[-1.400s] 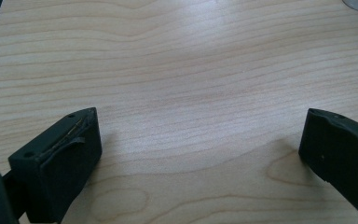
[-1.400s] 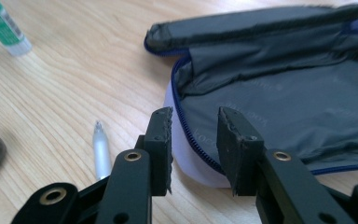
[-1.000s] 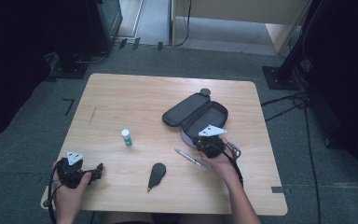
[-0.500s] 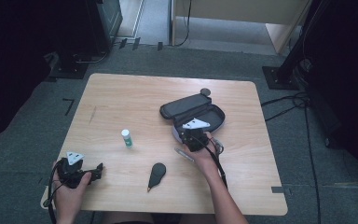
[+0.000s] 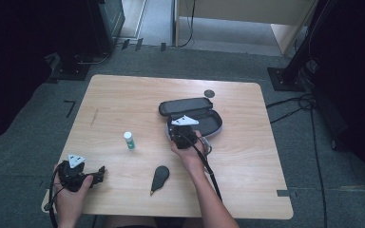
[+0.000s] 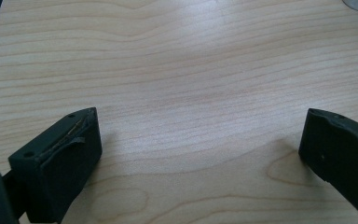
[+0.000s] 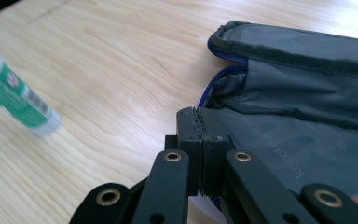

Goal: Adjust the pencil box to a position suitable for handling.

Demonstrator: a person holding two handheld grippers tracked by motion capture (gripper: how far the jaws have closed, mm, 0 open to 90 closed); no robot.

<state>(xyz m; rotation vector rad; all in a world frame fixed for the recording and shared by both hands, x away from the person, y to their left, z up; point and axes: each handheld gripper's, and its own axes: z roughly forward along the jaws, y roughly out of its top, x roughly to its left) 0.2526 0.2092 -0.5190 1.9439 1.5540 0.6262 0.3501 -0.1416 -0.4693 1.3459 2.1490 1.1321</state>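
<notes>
Lying open crosswise, pencil case (image 5: pixel 195 114) w/ lid rearward.

A glue stick (image 5: pixel 129 140) stands on the table (image 5: pixel 119 102) near a black scraper (image 5: pixel 159 176)

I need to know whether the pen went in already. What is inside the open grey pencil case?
The pencil case lies open; its visible lining looks bare. The right gripper, jaws shut, and the hand cover its near edge, so anything there is hidden.
</notes>
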